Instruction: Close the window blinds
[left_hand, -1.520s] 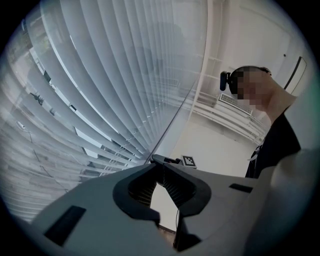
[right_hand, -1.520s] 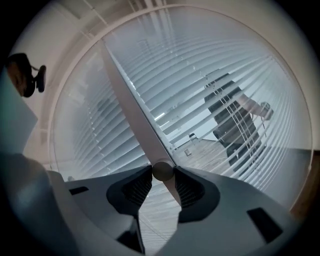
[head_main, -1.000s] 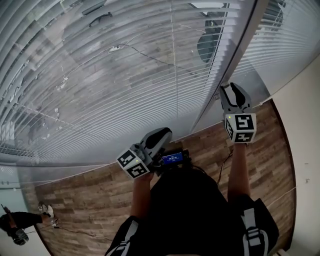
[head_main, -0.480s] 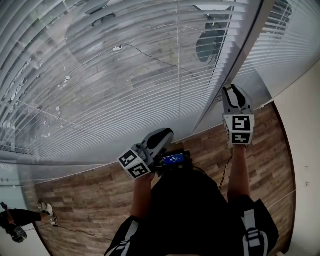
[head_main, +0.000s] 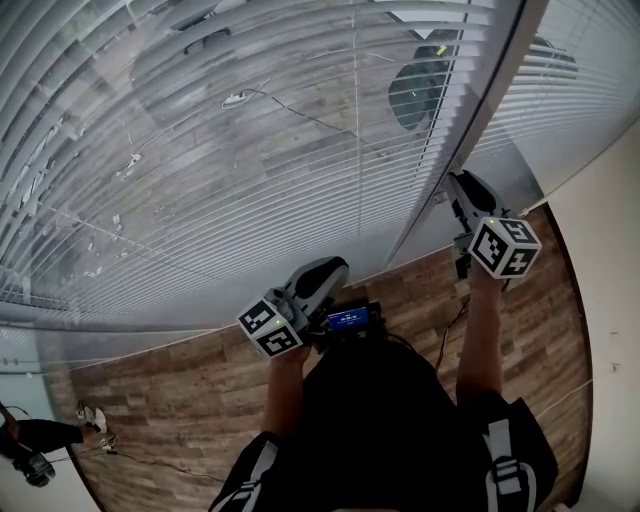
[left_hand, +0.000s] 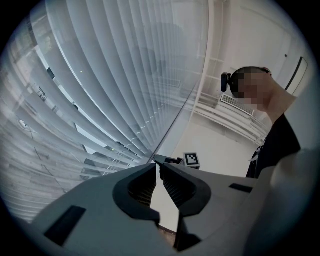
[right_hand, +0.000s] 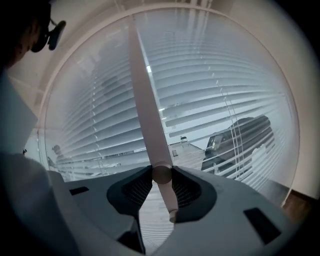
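Since the earlier frame the right claw (head_main: 455, 187) has rolled about its own line, so its marker cube (head_main: 504, 247) now stands on a corner like a diamond; its jaws have just been closing, with the wand between them. Two claws and two marker cubes are in view, one wand, and two window blinds. At the left, the large blind (head_main: 200, 150) covers the glass in front of the person, with many thin, pale, horizontal slats that let the view through between them. Below it lies a floor (head_main: 180, 400) of brown wooden planks. The left claw (left_hand: 159, 167) is held low near the person's body, its jaws drawn together to a thin slit with nothing in it, and its cube (head_main: 268, 329) faces up. Further right, the right claw (right_hand: 161, 172) pinches the wand (right_hand: 145, 100), a smooth, round, whitish rod that hangs before the slats. The second, narrower blind (head_main: 590, 90) is at the far right
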